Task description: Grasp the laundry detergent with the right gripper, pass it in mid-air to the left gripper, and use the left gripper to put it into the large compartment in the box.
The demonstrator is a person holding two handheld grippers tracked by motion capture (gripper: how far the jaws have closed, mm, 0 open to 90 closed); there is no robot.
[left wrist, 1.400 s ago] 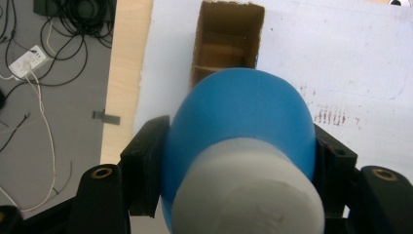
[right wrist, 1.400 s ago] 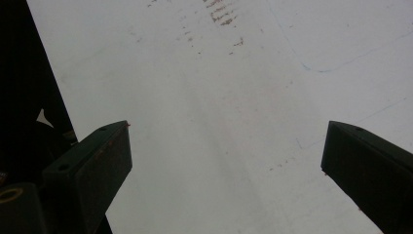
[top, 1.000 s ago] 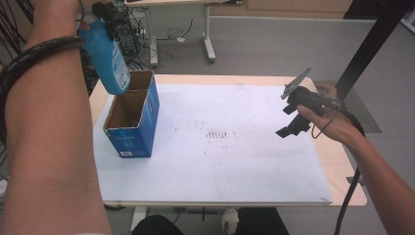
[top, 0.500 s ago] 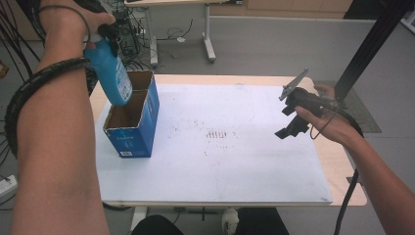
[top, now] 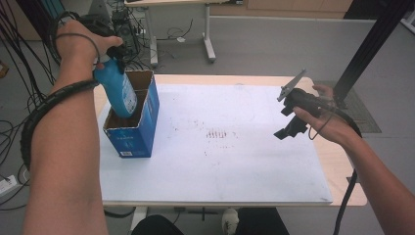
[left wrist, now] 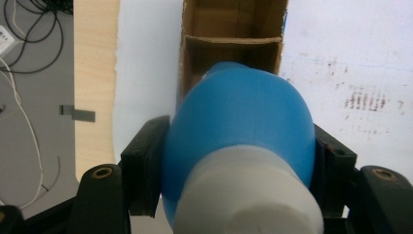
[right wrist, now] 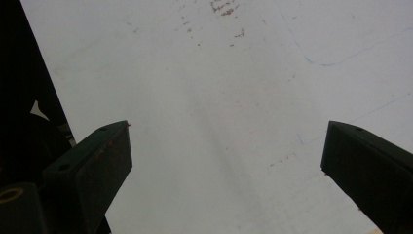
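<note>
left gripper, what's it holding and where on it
The left gripper holds a blue bottle with a white cap, its fingers clamped on the two sides of the body just below the cap, over the open box.

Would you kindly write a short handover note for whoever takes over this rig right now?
Left hand-held gripper: shut on the blue bottle, jaws on its shoulder below the white cap.
Right hand-held gripper: open and holding nothing, above the white mat on the table's right side.
Cardboard box: upright and open-topped at the mat's left edge.
Done: bottle gripped, its base just inside the box opening, tilted.
Left: lower the bottle fully into the box, then release it.
</note>
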